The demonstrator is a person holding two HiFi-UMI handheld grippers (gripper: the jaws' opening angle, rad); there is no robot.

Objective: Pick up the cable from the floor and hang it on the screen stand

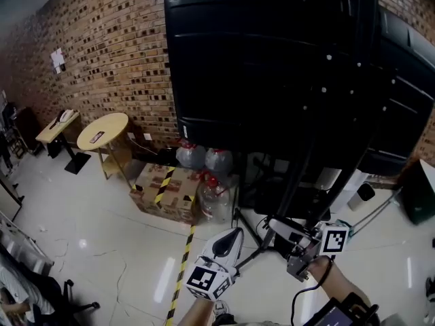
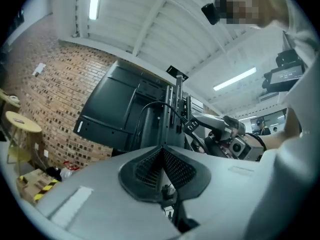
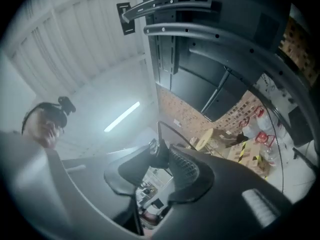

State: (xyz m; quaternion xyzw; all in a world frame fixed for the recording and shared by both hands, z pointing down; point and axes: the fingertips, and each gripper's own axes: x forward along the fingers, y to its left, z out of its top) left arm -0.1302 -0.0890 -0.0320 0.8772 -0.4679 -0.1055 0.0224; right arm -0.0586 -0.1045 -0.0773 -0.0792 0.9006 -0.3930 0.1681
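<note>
The big black screen (image 1: 272,66) stands on its black stand (image 1: 302,175), seen from behind. My right gripper (image 1: 275,224) sits low beside the stand's legs, shut on a black cable (image 3: 159,151) at its plug end. The thin lead (image 3: 163,127) curves up out of the jaws. In the left gripper view the cable (image 2: 150,105) arcs in front of the stand's post (image 2: 172,109) to the right gripper (image 2: 220,129). My left gripper (image 1: 234,233) hovers just left of it, its pads (image 2: 162,156) together with nothing between them.
A taped cardboard box (image 1: 166,189) and clear water bottles (image 1: 216,199) sit on the floor left of the stand. Yellow-black tape (image 1: 185,253) runs along the floor. A round wooden table (image 1: 102,131) stands by the brick wall. A dark bin (image 1: 418,195) is at the right.
</note>
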